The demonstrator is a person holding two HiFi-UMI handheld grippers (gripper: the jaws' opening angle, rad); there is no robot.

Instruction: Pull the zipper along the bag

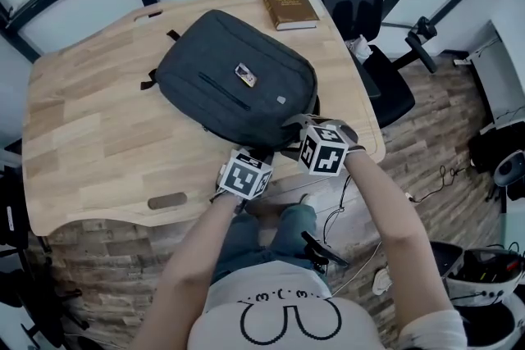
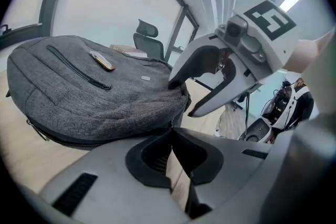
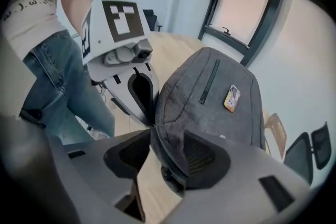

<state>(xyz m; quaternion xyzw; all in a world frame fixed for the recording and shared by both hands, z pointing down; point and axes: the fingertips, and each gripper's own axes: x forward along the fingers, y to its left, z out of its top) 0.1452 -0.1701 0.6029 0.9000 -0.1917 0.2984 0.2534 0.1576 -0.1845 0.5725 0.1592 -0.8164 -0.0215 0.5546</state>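
Because the right gripper [image 3: 165, 140] only straddled the near corner of the bag [image 1: 234, 86], which lay at the front edge of the table [image 1: 98, 135], a pull could probably slide or bunch the bag and jam the zipper [image 2: 58, 138]. Its jaws stood half spread, the fold against one pad and bare wood beside the other. The left gripper [image 2: 171, 134] had its jaws pressed together at the bag's lower edge; whether they pinched a tab could not be told.

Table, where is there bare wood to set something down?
Bare wood: left of the backpack to the table left edge, plus the near-edge strip. Crowded: book at the far right corner; left gripper and right gripper at the backpack's near right end.
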